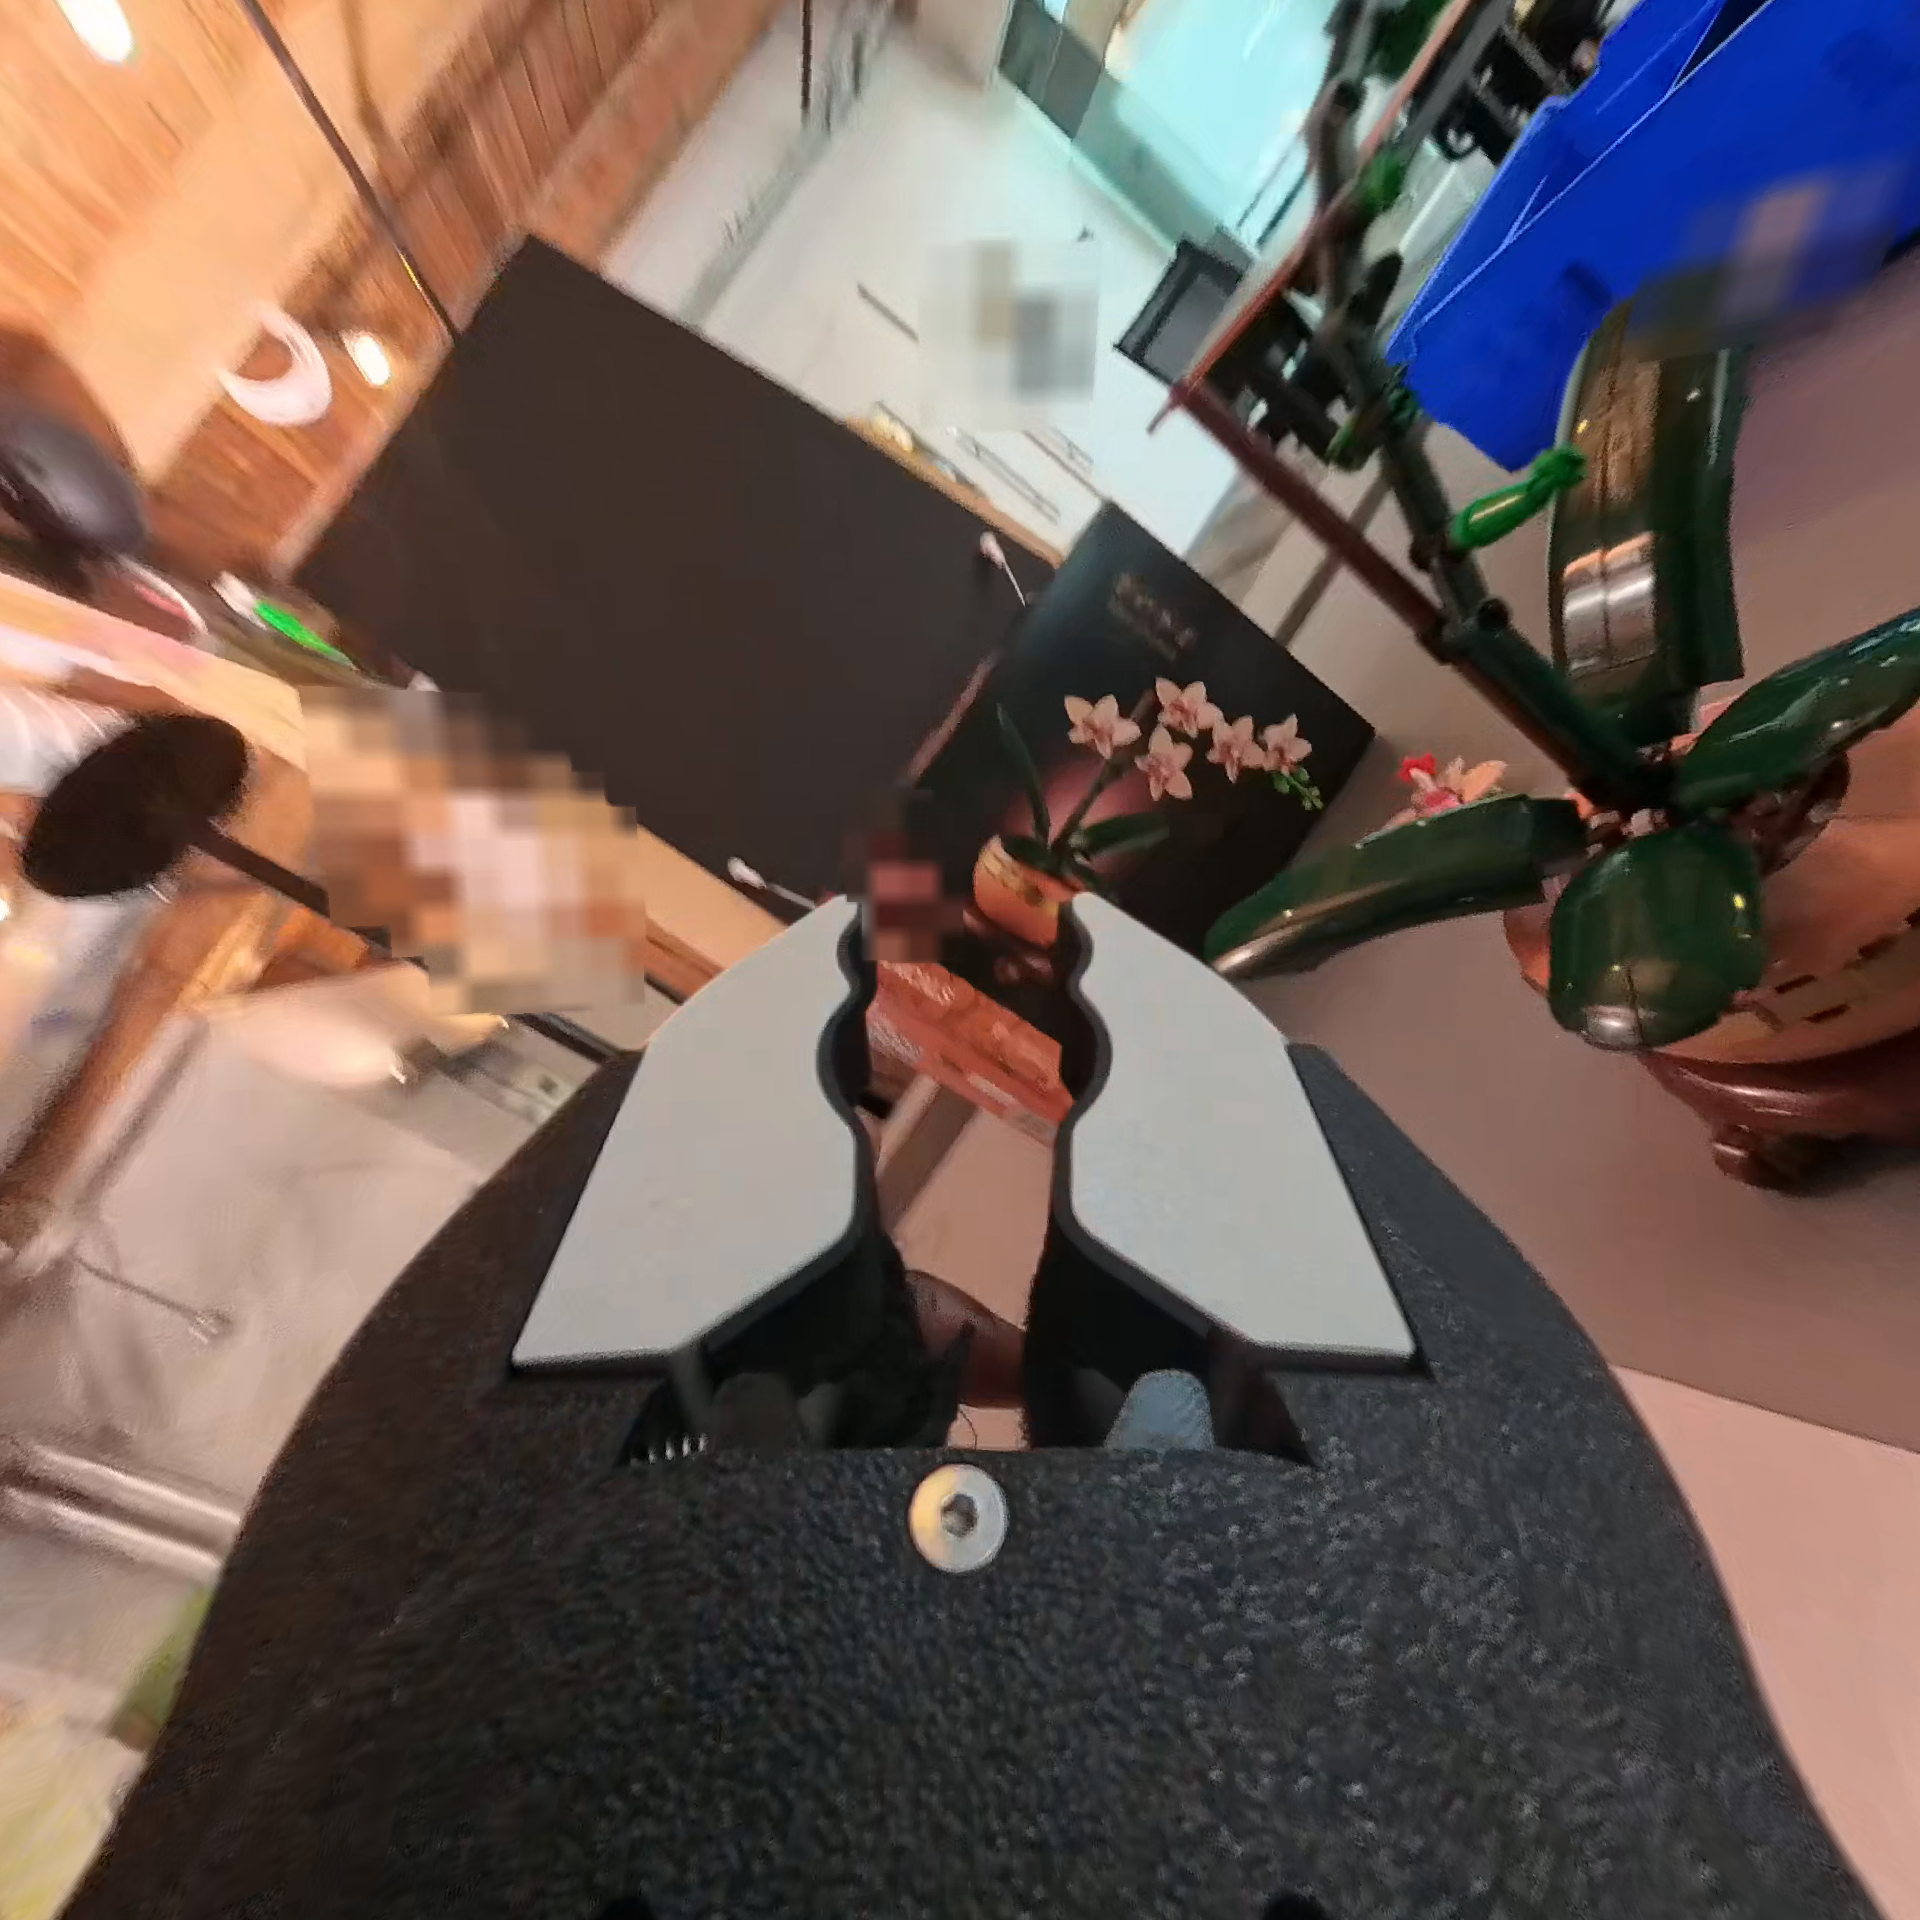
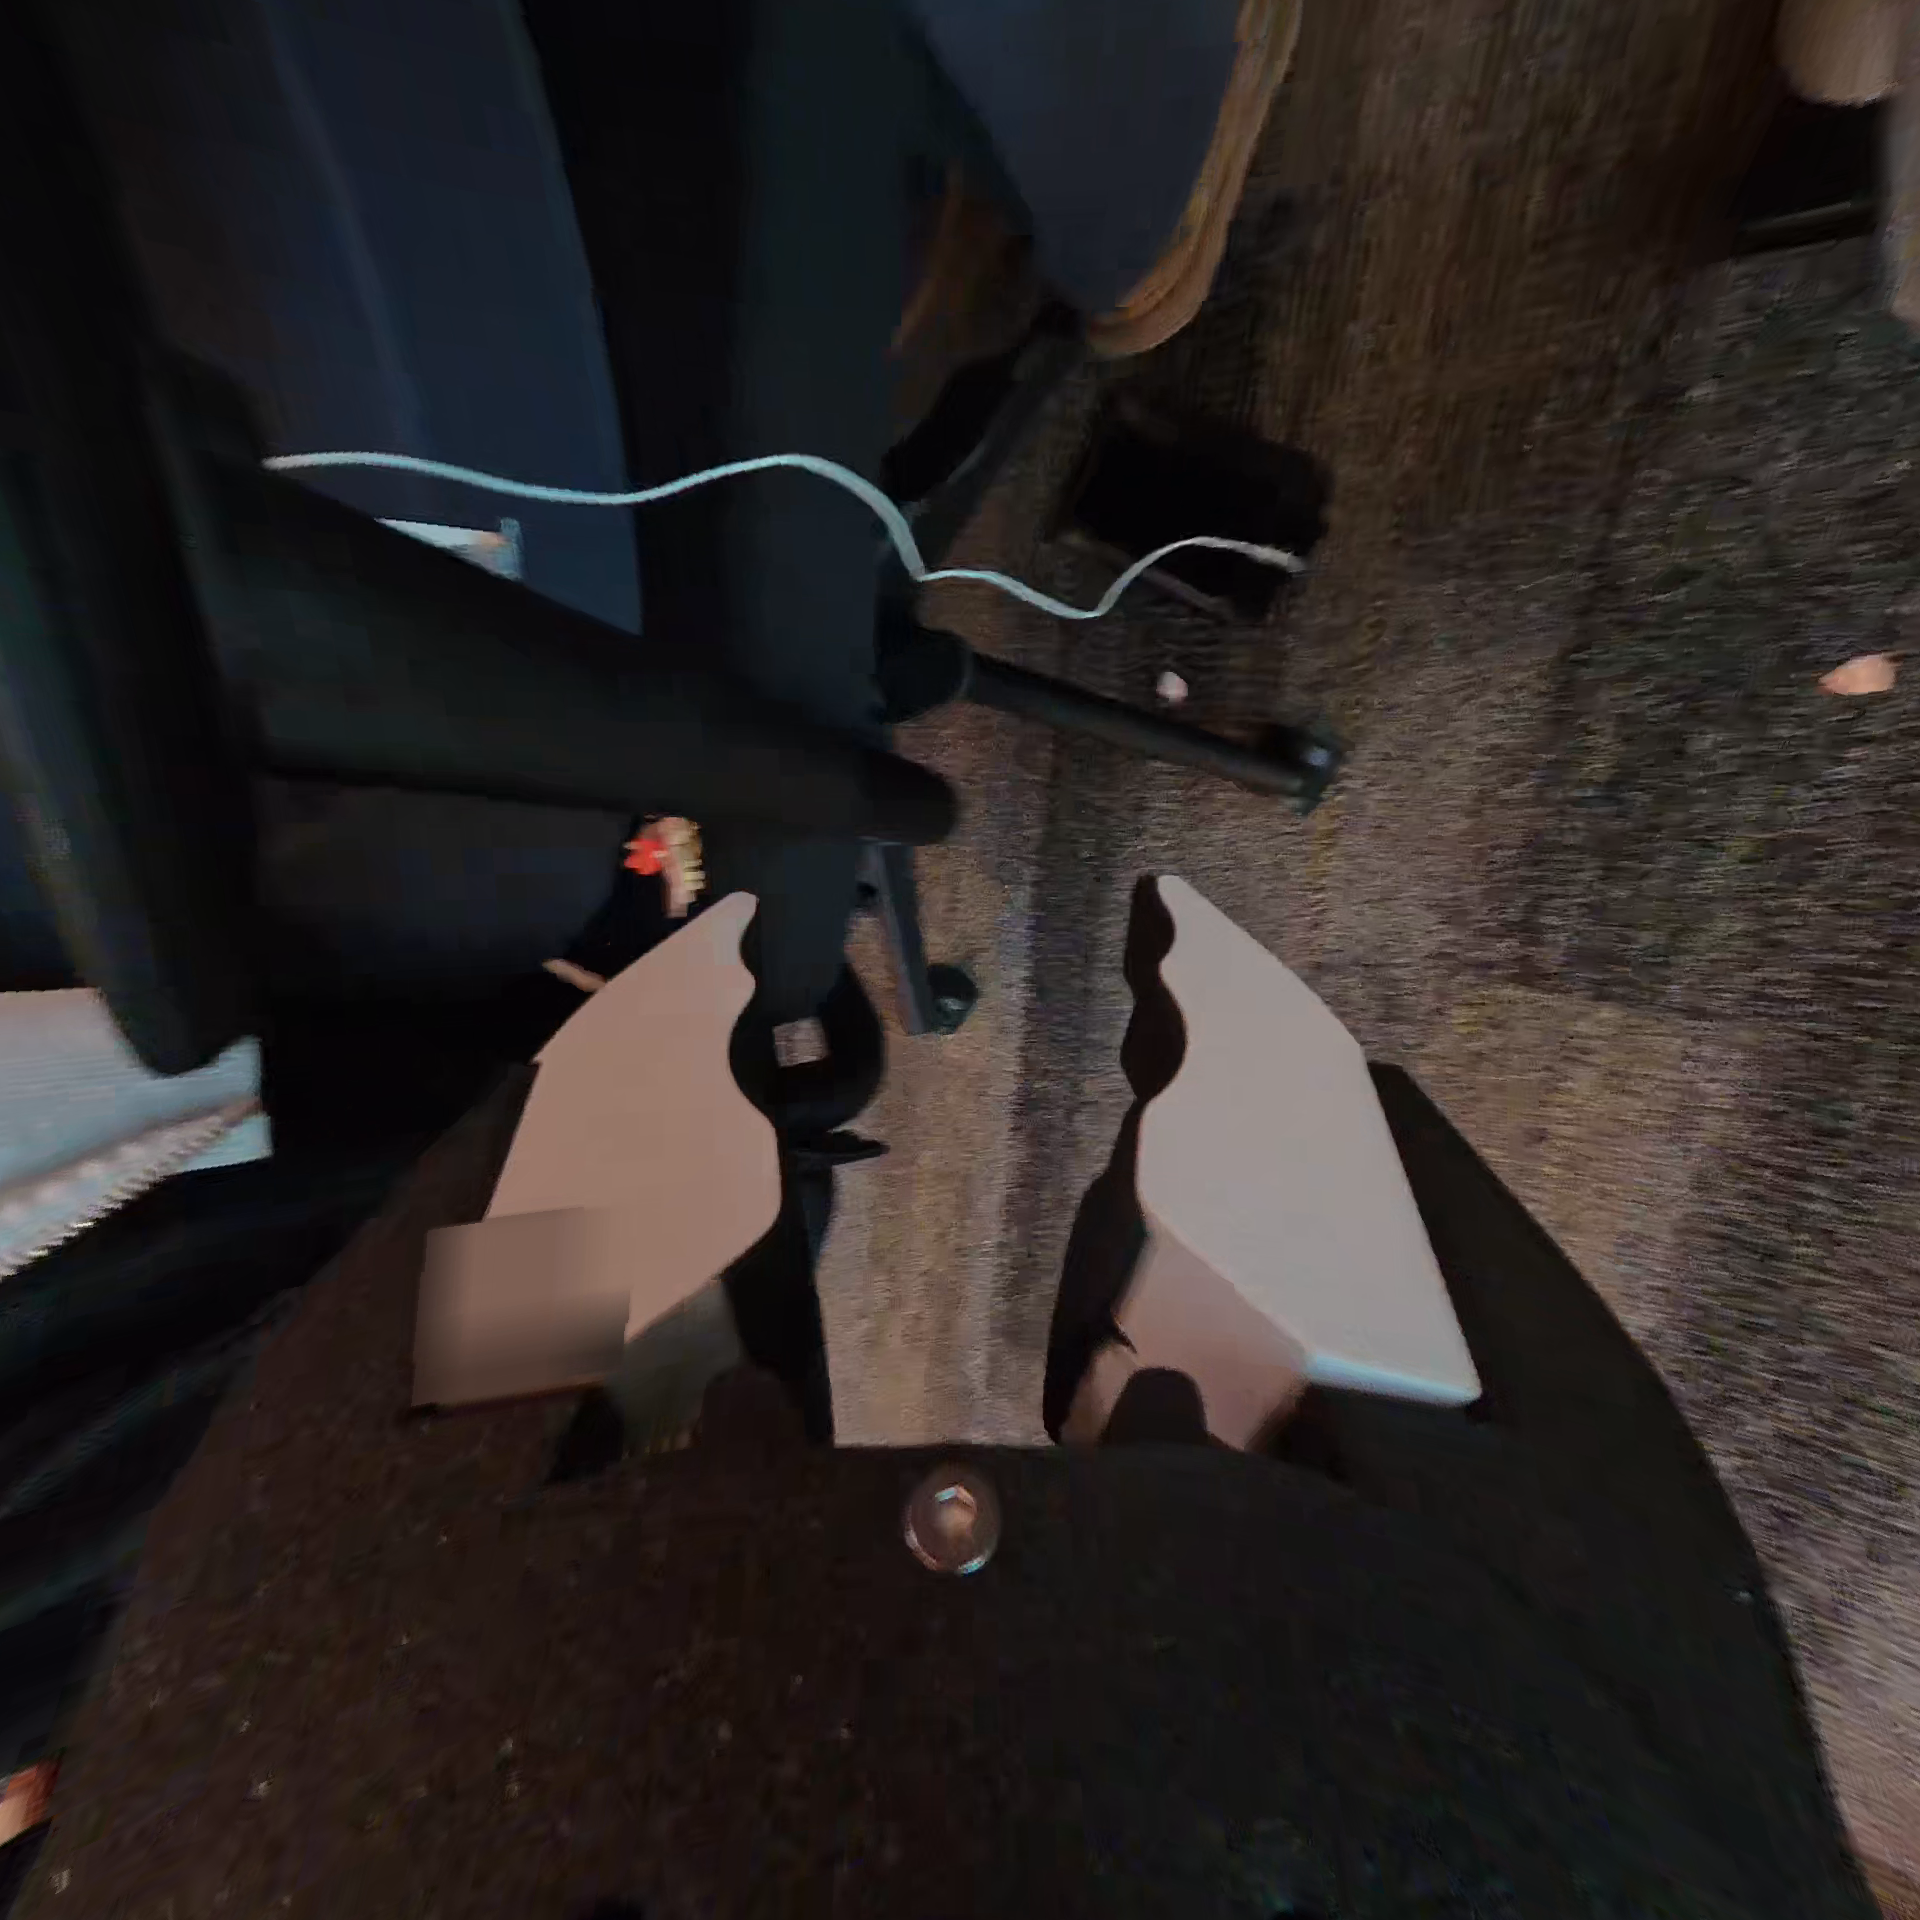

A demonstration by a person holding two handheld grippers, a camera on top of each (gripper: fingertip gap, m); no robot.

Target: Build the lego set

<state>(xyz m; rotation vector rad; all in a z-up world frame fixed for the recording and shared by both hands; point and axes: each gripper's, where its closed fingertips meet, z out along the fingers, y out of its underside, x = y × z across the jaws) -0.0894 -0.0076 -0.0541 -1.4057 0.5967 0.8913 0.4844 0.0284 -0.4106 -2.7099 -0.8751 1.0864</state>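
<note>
blur smears your right view: right gripper (image 2: 945,904) gapes wide over carpet (image 2: 1558,935), holding nothing. your left gripper (image 1: 966,920) is parted, empty too. lego orchid (image 1: 1704,831) stands at 3 o'clock, its stem cut off behind a blue bin (image 1: 1662,208).

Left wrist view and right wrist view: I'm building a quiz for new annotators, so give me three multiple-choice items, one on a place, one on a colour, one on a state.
1. In the left wrist view, where is the lego plant?
A. right of the left gripper
B. left of it
C. between its jaws

2. What colour are the plant's leaves?
A. yellow
B. dark green
C. white

3. How do the right gripper jaws stand?
A. shut on a brick
B. shut, empty
C. open, empty

Answers: 1 A, the plant stands on the table at the right edge; 2 B, the glossy leaves are dark green; 3 C, carpet shows through the gap.
</note>
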